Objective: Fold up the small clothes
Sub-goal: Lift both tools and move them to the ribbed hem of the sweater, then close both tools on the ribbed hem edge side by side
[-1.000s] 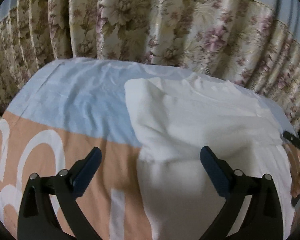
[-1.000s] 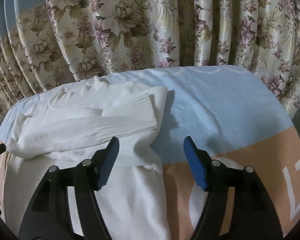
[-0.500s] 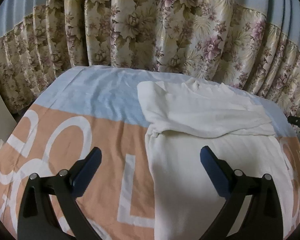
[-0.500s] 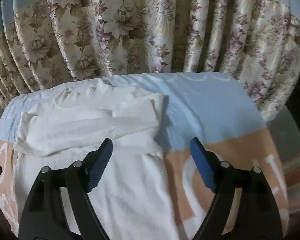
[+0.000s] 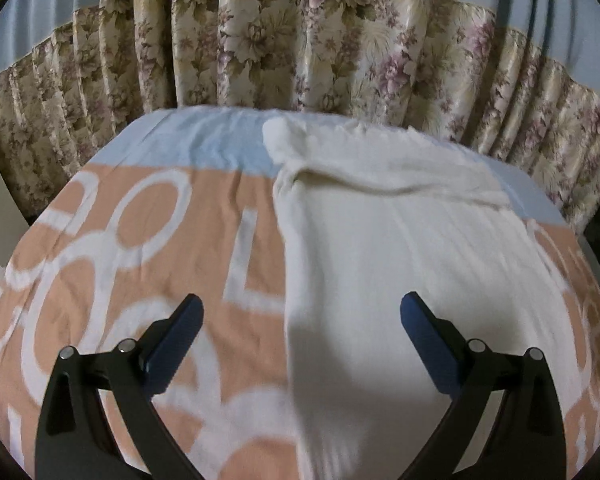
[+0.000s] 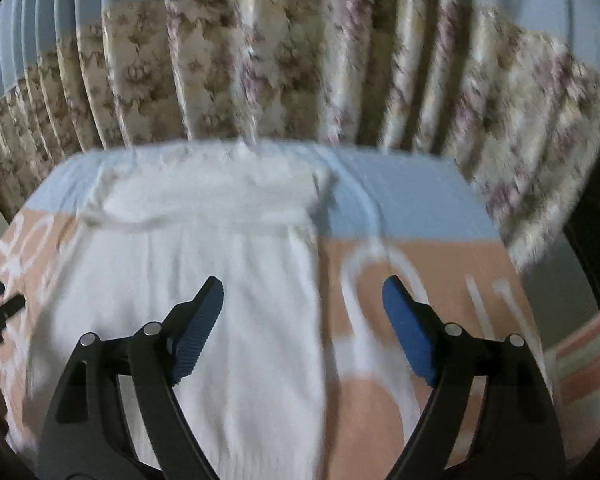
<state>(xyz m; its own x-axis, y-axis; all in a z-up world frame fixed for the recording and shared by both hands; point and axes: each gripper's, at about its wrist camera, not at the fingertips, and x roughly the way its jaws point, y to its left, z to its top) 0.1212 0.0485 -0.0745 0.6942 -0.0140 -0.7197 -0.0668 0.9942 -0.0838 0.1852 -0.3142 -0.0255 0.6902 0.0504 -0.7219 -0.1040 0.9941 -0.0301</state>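
Floral pleated curtain (image 5: 340,52) across the back, pale blue band along its top. Table under an orange and light-blue cloth (image 5: 148,240) with big white lettering. Dim indoor light, right wrist view blurred.

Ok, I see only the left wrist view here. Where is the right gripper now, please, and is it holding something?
Observer: The right gripper hangs over the right edge of the white knitted sweater. Its jaws stand apart and nothing is between them.
Operator: Good. And what is further to the right, past the blanket? My view almost ends there.
Observer: Beyond the peach and blue blanket with white letters lies a pink and cream striped cloth, at the lower right border. The picture is blurred, so I cannot tell what it is.
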